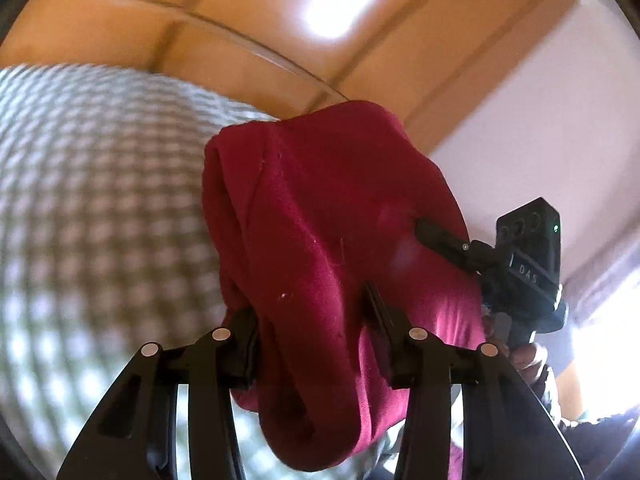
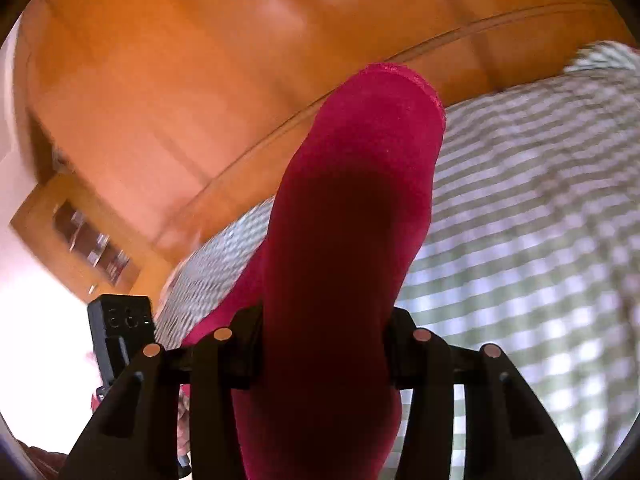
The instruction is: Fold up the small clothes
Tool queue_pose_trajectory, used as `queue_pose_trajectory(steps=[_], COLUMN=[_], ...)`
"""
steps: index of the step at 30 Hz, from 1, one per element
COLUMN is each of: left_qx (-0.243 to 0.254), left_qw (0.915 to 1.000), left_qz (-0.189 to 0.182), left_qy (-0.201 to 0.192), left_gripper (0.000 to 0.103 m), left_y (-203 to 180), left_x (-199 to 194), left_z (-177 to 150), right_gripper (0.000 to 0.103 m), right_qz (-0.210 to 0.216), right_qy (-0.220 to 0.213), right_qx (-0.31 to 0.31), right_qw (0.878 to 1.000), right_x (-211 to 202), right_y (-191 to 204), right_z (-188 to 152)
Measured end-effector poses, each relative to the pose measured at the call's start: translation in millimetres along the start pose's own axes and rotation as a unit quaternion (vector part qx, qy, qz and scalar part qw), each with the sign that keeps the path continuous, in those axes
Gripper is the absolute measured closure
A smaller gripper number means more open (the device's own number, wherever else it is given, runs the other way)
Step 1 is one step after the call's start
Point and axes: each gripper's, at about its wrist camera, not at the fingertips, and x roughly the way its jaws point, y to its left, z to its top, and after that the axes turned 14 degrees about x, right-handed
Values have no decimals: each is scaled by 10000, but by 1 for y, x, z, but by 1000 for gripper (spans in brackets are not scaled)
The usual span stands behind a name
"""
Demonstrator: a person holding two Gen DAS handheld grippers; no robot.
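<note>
A dark red garment (image 1: 320,216) hangs bunched between both grippers, lifted off the green-and-white checked cloth (image 1: 100,200). My left gripper (image 1: 312,320) is shut on a thick fold of the garment's lower part. In the left wrist view the right gripper (image 1: 440,236) grips the garment's right side. In the right wrist view my right gripper (image 2: 324,340) is shut on the red garment (image 2: 360,208), which drapes over the fingers and hides the tips. The left gripper's body (image 2: 120,332) shows at lower left.
The checked cloth (image 2: 520,240) covers the work surface below. An orange wooden headboard or panel (image 1: 240,20) runs behind it, also in the right wrist view (image 2: 180,80). A white wall (image 1: 540,120) and a bright window (image 1: 608,340) lie to the right.
</note>
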Motion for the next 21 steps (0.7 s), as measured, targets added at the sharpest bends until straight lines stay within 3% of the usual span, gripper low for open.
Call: queue_pose_trajectory(steps=[2,5,6,8,9,11,13,15,18,21], left_qx=[236,593,815,1032,1131,1319,1226,1162,1231,1147], left_qw=[9994,9940,9866,9786,9744,9685,9696,9699,9636,9592], left_qz=[102,633,1107,1312,1477,1737,1830,1953,2225,2434], left_qy=[226,665,884,1207,1263,1203,1064,880,825,868], left_gripper=[60,60,60,56,51,51,51,51,46,38], left_y=[-15,-35,-42,-47,-51,-58,-58,-60,-66,-51], left_x=[34,85,104,130,138,139,131,119,115,122], left_z=[15,30,31,28,23,21,18,13,0,-1], right_gripper=[59,57,53,41,28,19,19,27,28,31], right_qz=[-302,-1152,-1335,-1463,-1468,-1628,-1899,-2091,-1917,-2165], right_qy=[-219,-467,-469,-386,-459,-627,-904,-1206,-1423,-1172], right_qx=[194,513,634,921,980,871,631,304,-122,-542], right_qw=[9991,9909,9879,9842,9832,9808,9756,9699,9710,9677], right_x=[-12,-15,-13,-7,-9,-19,-36,-51,-57,-27], right_y=[-27,-80,-95,-123,-130,-125,-116,-96,-61,-44], right_z=[13,27,28,28,25,21,23,20,12,7])
